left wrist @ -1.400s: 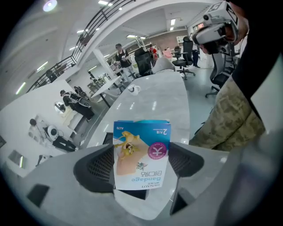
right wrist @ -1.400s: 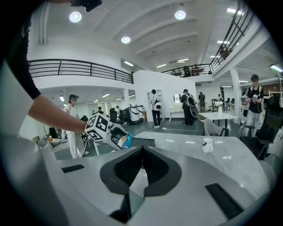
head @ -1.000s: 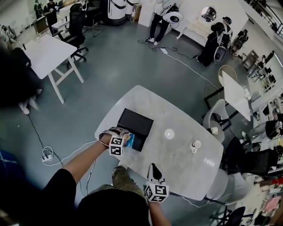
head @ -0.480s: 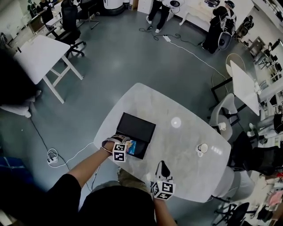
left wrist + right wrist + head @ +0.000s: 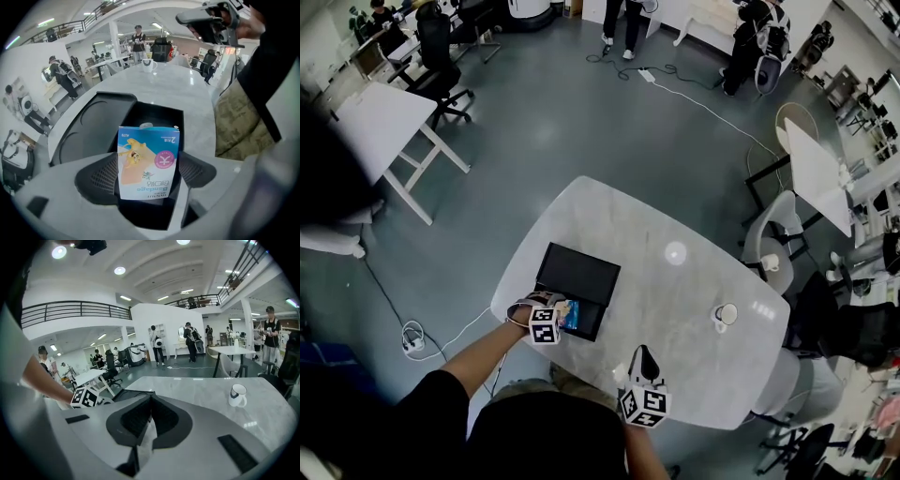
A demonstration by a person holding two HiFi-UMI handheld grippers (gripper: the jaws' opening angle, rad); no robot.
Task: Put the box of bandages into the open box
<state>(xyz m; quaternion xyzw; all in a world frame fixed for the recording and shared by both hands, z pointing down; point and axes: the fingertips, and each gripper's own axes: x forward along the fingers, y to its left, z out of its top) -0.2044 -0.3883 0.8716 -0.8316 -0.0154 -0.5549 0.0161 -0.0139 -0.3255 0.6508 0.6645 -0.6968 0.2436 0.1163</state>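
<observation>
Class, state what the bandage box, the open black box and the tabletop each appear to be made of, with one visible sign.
Bandage box: likely thin printed card, slightly glossy; crisp edges, colour print.
Open box: matte black, perhaps rigid card or plastic; unclear.
Tabletop: polished pale stone or stone-look surface; faint veining, reflected lights.

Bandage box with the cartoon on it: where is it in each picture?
Head view: bandage box low and left of centre, in the left gripper, over the open black box.
Left gripper view: dead centre, clamped between the jaws.
Right gripper view: not visible.
Shared landmark: the white mug, far off at top centre in the left gripper view, at right in the right gripper view.
</observation>
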